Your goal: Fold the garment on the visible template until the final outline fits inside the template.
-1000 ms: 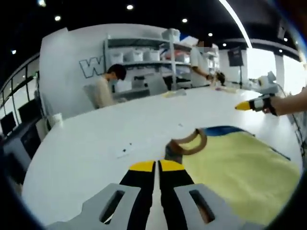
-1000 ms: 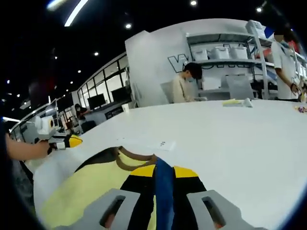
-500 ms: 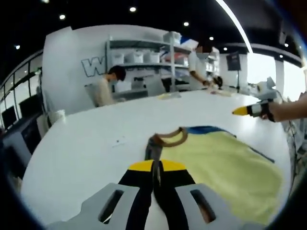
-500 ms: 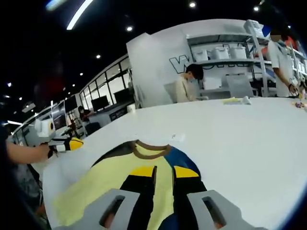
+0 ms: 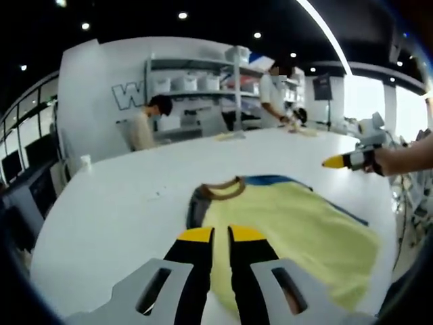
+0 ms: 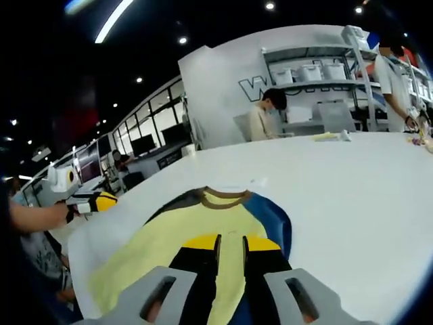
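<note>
The yellow garment [image 5: 291, 230] lies flatter and more spread than a second ago: then the right claw [image 6: 230, 242] had a blue strip of it pinched between its jaws and the left claw [image 5: 220, 234] was closed by the brown collar [image 5: 220, 190]; now both have let go and their jaws stand a little apart with only cloth seen through the gaps. The garment rests on the white desk [image 5: 122, 210], collar pointing toward the far shelves, a blue sleeve [image 6: 270, 217] folded along one side and a dark sleeve along the other. Each claw hovers just over the hem end of the garment (I cannot tell whether the tips touch the fabric). In the left gripper view the other claw also shows beside the garment, held in a hand [image 5: 406, 159].

I can make out no template outline under or around the garment, so the plain risk is a fold judged by eye that leaves an edge outside it. A second risk: the hem end sits near the desk's edge, and a careless pull that way could drag cloth over it. Pinching one layer only would also undo the sleeve tucks.

Beyond the garment, people work at the shelves [image 5: 203, 81].
</note>
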Motion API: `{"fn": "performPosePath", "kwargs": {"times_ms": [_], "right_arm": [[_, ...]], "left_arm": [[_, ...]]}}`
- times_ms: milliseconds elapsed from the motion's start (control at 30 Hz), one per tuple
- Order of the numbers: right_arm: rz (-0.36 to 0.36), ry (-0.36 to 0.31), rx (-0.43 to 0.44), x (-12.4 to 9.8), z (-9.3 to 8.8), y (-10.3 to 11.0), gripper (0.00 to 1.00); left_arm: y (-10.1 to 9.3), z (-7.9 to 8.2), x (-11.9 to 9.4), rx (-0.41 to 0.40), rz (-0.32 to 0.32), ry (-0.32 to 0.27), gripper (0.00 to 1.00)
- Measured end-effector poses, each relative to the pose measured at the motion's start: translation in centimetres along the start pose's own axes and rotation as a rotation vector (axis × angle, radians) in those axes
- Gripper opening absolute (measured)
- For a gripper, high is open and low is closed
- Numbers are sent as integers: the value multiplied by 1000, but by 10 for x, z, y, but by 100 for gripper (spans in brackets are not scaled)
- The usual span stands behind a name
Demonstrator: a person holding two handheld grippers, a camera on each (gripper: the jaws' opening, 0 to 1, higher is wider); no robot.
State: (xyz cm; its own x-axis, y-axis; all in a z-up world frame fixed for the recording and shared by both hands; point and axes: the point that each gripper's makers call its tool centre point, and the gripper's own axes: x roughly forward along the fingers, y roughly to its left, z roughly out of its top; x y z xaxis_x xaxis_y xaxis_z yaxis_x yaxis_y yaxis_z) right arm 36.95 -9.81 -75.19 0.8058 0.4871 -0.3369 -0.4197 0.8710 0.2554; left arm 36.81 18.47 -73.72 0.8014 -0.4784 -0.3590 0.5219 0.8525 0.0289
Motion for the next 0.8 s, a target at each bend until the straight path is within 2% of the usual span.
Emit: {"fn": "performPosePath", "kwargs": {"times_ms": [100,433,533,567,800], "right_arm": [[1,9,3,-8,-7,3,10],[-13,30,24,-38,-37,20,11],[-23,49,56,-50,-55,23,11],[-32,54,96,-55,-65,21,12],[-62,77,123,-73,-88,22,11]], "left_arm": [[-5,-6,-7,-2,-6,5,8],[-38,-26,-38,-13,-37,35,10],[-50,-34,-48,-14,-43,46,10],[-55,-39,-52,-17,-48,54,10],[-69,-49,-65,-32,-56,61,11]]}}
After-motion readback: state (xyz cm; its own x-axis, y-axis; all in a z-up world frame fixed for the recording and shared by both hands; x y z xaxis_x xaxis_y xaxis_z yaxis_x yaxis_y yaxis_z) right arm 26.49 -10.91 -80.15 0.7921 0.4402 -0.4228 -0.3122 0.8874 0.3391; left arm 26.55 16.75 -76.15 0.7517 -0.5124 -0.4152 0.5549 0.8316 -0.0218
